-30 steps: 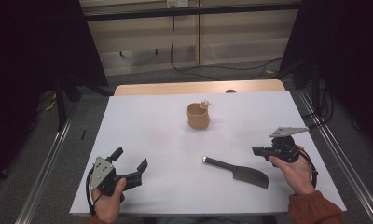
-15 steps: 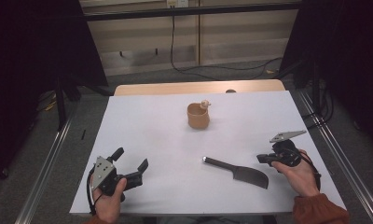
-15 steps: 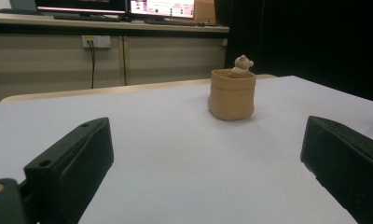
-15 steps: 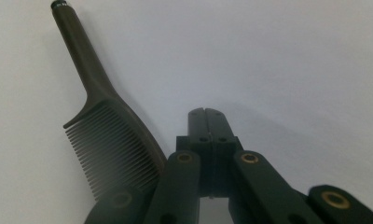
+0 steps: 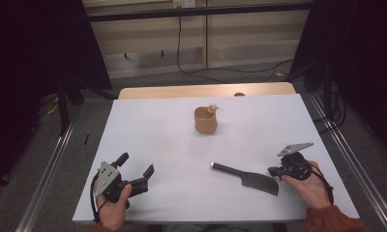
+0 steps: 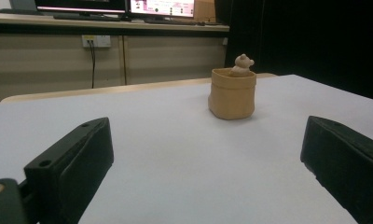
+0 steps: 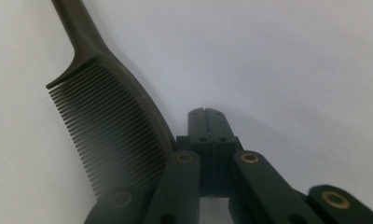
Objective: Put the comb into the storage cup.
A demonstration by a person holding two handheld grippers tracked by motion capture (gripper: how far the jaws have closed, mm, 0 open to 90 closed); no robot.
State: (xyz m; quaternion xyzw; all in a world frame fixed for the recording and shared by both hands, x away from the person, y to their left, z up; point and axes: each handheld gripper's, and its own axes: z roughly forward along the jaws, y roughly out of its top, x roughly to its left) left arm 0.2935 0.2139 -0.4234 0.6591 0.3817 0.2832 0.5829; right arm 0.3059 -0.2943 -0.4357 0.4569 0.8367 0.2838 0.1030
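High view: since the earlier frames the right gripper (image 5: 275, 170) has drawn in beside the dark plastic comb (image 5: 245, 177), jaws pressed together just off its toothed end. Left gripper (image 5: 136, 171) is unmoved, jaws apart, empty. One comb and one tan clay pot (image 5: 205, 120) lie on the white counter (image 5: 153, 125); grey floor and dark curtains surround it.

Black two-jaw tools (image 5: 135, 172) with brass-ringed screws, grey three-cornered plates, black cables; rust-orange sleeve (image 5: 333, 223).
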